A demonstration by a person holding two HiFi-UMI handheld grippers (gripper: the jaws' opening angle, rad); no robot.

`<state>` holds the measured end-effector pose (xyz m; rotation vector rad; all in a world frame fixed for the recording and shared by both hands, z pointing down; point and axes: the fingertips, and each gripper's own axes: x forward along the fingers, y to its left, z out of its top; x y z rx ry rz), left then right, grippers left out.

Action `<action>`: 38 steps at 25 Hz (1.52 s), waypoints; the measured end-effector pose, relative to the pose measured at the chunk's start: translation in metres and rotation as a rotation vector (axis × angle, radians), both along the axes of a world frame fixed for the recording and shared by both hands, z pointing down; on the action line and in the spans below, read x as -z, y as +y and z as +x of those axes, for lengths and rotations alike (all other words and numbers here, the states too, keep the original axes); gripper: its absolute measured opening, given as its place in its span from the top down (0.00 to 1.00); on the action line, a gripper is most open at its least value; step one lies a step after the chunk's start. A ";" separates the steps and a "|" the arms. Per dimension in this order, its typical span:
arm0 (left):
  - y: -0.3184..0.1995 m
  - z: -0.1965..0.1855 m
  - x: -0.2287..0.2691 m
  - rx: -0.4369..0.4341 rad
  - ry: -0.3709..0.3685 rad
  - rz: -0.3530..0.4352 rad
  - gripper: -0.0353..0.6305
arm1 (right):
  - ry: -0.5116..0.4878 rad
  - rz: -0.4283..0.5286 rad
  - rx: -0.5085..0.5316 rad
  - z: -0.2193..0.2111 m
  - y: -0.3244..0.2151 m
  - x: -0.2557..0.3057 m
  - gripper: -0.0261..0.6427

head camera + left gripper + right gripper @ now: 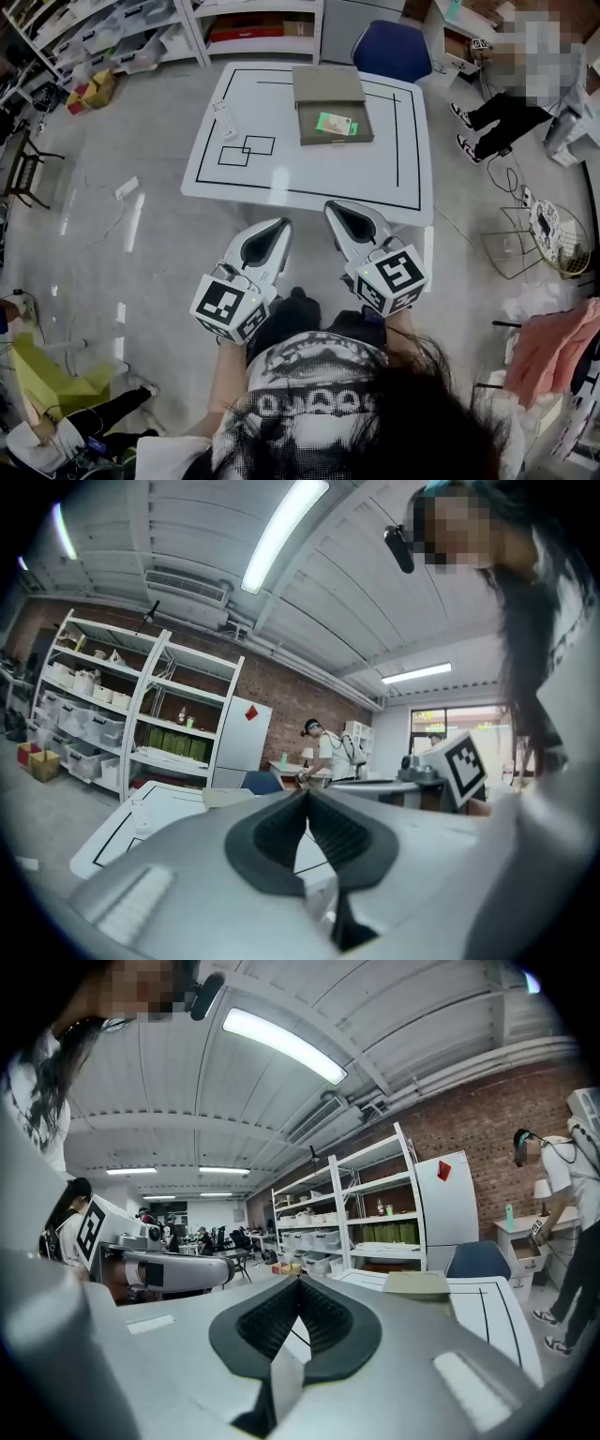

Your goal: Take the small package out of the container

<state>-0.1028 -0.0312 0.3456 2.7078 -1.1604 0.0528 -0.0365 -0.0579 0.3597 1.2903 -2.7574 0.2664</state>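
**Head view.** The small package (336, 124), green, lies in the flat tan container (313, 120) on the far half of the white counter (281, 183). It is well apart from the left gripper (279, 225) and the right gripper (337, 208), which hover at the near edge.

**Left gripper view.** The fingers (272, 832) are pressed together, with nothing between them.

**Right gripper view.** The fingers (330, 1321) are likewise closed and empty.

The approach appears to be in hand. The fingers should part before they descend on the package, while the other gripper steadies the container.
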 end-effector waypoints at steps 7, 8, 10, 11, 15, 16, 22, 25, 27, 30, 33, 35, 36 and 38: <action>-0.013 -0.020 -0.009 -0.041 0.025 -0.018 0.95 | 0.052 -0.018 -0.023 -0.023 -0.011 -0.007 0.96; -0.014 -0.022 -0.010 -0.048 0.026 -0.021 0.95 | 0.057 -0.021 -0.026 -0.025 -0.011 -0.007 0.96; -0.015 -0.024 -0.012 -0.062 0.029 -0.024 0.95 | 0.065 -0.028 -0.034 -0.028 -0.012 -0.008 0.96; -0.015 -0.024 -0.013 -0.069 0.034 -0.025 0.95 | 0.070 -0.033 -0.037 -0.028 -0.012 -0.009 0.96; -0.019 -0.019 -0.016 -0.097 0.060 -0.035 0.95 | 0.079 -0.052 -0.044 -0.023 -0.016 -0.016 0.96; -0.021 -0.017 -0.018 -0.100 0.058 -0.039 0.95 | 0.080 -0.057 -0.046 -0.021 -0.018 -0.018 0.96; -0.040 -0.008 -0.023 -0.105 0.038 -0.046 0.95 | 0.075 -0.069 -0.068 -0.008 -0.037 -0.027 0.96; -0.055 -0.003 -0.024 -0.099 0.030 -0.039 0.95 | 0.070 -0.069 -0.074 0.001 -0.055 -0.031 0.96; -0.068 0.002 -0.025 -0.098 0.019 -0.035 0.95 | 0.066 -0.070 -0.081 0.008 -0.070 -0.033 0.96; -0.093 0.008 -0.024 -0.096 0.005 -0.030 0.95 | 0.062 -0.067 -0.082 0.016 -0.096 -0.033 0.96; -0.119 0.014 -0.024 -0.085 0.000 -0.025 0.95 | 0.059 -0.072 -0.074 0.024 -0.125 -0.036 0.96; -0.138 0.018 -0.023 -0.075 -0.002 -0.014 0.95 | 0.055 -0.073 -0.071 0.031 -0.147 -0.037 0.95; -0.147 0.020 -0.022 -0.072 -0.005 -0.009 0.95 | 0.056 -0.072 -0.069 0.033 -0.158 -0.037 0.95; -0.165 0.024 -0.021 -0.069 -0.013 -0.005 0.95 | 0.061 -0.073 -0.065 0.040 -0.179 -0.041 0.95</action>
